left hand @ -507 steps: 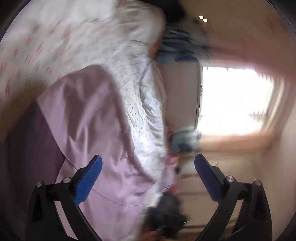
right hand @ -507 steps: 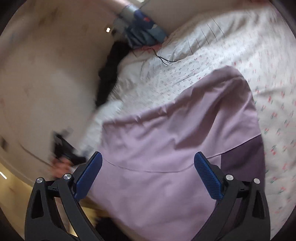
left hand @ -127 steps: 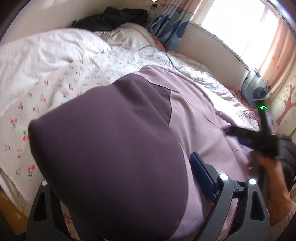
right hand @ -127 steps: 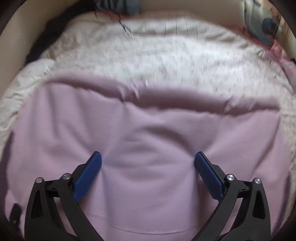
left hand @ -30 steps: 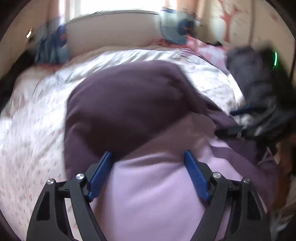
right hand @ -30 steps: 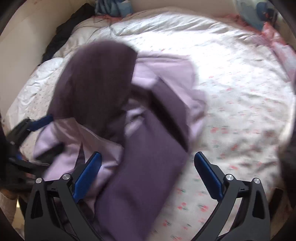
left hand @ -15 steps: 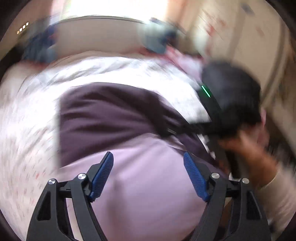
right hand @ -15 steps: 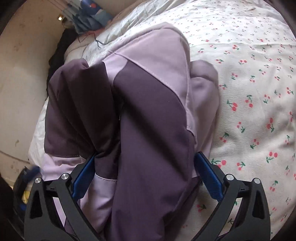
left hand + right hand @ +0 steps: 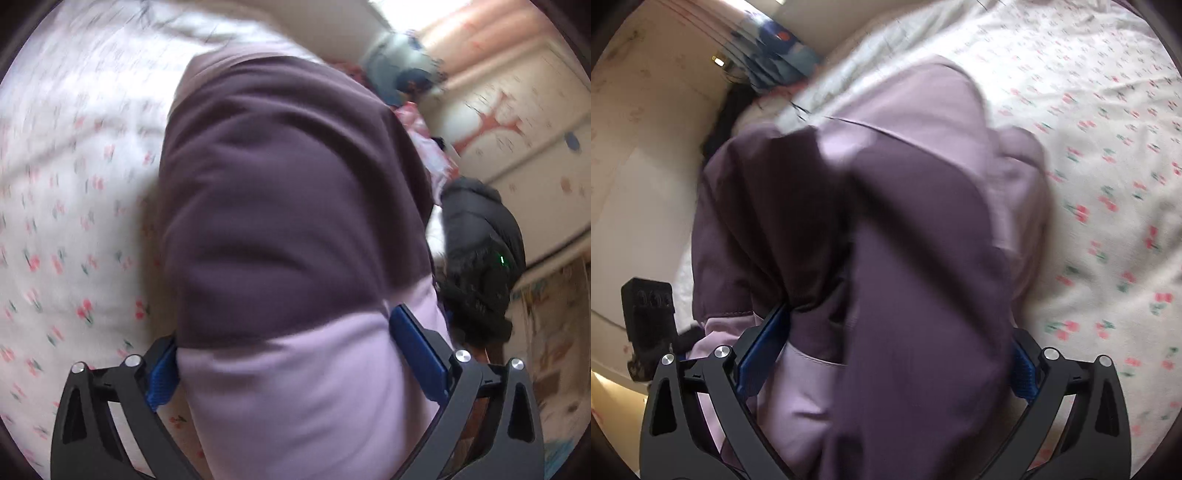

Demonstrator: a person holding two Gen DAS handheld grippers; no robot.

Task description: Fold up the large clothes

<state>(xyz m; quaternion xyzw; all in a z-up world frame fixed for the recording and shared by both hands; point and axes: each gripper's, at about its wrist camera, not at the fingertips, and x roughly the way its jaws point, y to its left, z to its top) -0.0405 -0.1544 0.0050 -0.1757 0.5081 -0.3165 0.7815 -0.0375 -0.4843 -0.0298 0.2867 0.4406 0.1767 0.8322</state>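
- Left gripper (image 9: 295, 354) and right gripper (image 9: 890, 339): jaws apart, purple garment (image 9: 916, 236) bunched between them
- Cherry-print bed (image 9: 1108, 155) at frame right; cream wall (image 9: 639, 122) upper left

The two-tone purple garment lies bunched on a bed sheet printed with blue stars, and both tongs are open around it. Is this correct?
Not quite. The white bed sheet is printed with small red cherries, not blue stars; the right wrist view shows them clearly. The rest holds: the dark and light purple garment lies bunched on it, with the left tongs and right tongs open around it.
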